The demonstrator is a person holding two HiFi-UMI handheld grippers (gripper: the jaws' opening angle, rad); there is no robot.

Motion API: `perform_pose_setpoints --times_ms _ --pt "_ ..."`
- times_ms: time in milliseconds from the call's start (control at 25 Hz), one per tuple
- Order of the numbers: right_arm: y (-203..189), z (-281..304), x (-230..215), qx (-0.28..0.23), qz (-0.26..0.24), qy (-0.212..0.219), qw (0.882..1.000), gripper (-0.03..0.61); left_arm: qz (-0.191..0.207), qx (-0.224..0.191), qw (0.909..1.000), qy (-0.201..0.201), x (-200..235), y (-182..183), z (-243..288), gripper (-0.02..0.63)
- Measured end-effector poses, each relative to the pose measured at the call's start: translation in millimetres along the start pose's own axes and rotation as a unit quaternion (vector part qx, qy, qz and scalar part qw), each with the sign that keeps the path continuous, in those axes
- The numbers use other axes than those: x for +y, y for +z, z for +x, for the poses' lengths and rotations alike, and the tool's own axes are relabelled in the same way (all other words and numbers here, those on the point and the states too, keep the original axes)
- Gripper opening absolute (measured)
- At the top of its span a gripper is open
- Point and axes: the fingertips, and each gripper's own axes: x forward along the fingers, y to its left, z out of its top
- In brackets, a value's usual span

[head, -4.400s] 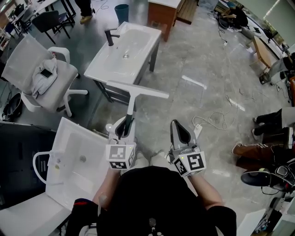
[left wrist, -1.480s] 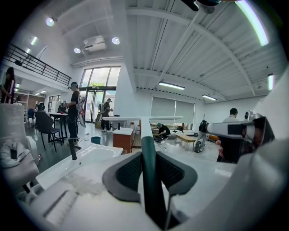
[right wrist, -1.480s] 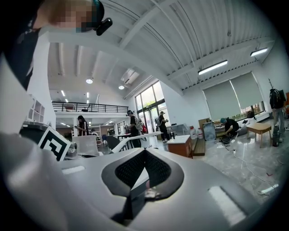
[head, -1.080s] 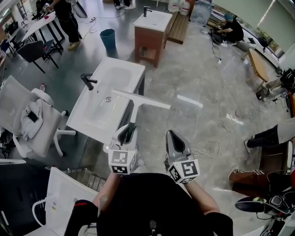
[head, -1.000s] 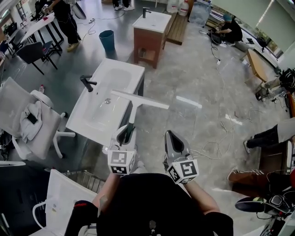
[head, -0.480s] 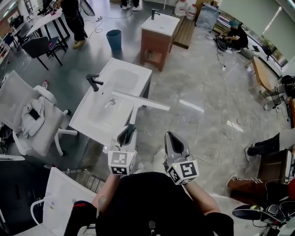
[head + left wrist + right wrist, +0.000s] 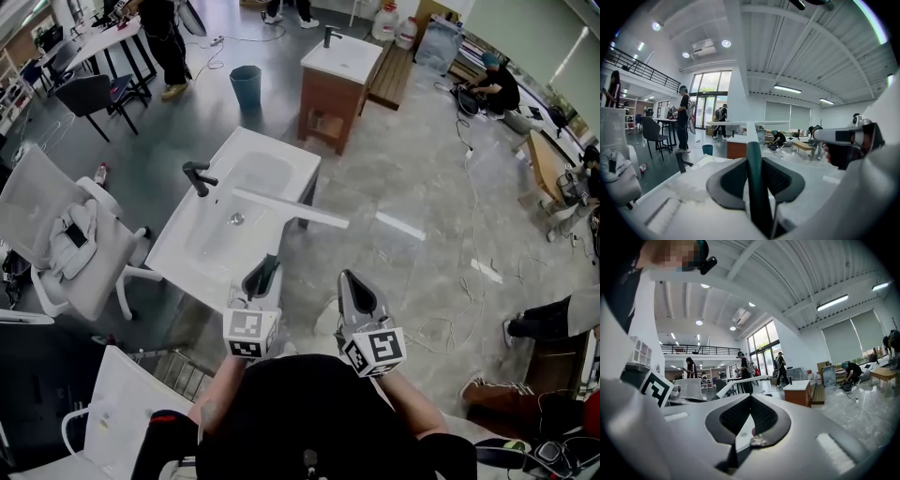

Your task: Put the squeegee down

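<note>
The squeegee has a dark green handle (image 7: 753,173) and a long white blade (image 7: 291,208). My left gripper (image 7: 261,279) is shut on the handle, both pads pressing its sides, and holds it up, pointing forward. In the head view the blade hangs crosswise in the air over the near right edge of a white sink (image 7: 202,253) with a black faucet (image 7: 199,175). In the left gripper view the blade (image 7: 747,123) shows as a level white bar. My right gripper (image 7: 353,281) is beside the left one, shut with nothing in it (image 7: 750,399).
A white office chair with clothes (image 7: 66,234) stands left of the sink. A wooden vanity with a basin (image 7: 337,80) and a blue bin (image 7: 247,84) are farther ahead. Another white basin (image 7: 117,412) is at lower left. Cables (image 7: 469,267) lie on the floor to the right. People stand by desks at the back.
Both grippers have drifted forward along the white sink as the person moved. The squeegee stays held the same way in the left gripper. The right gripper stays shut.
</note>
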Motion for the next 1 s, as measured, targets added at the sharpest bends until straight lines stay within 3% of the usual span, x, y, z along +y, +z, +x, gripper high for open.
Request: perform_pose_setpoints --times_ms 1000 --pt "15 139 -109 0.041 0.017 0.059 0.997 0.003 -0.023 0.029 0.9973 0.063 38 34 145 0.104"
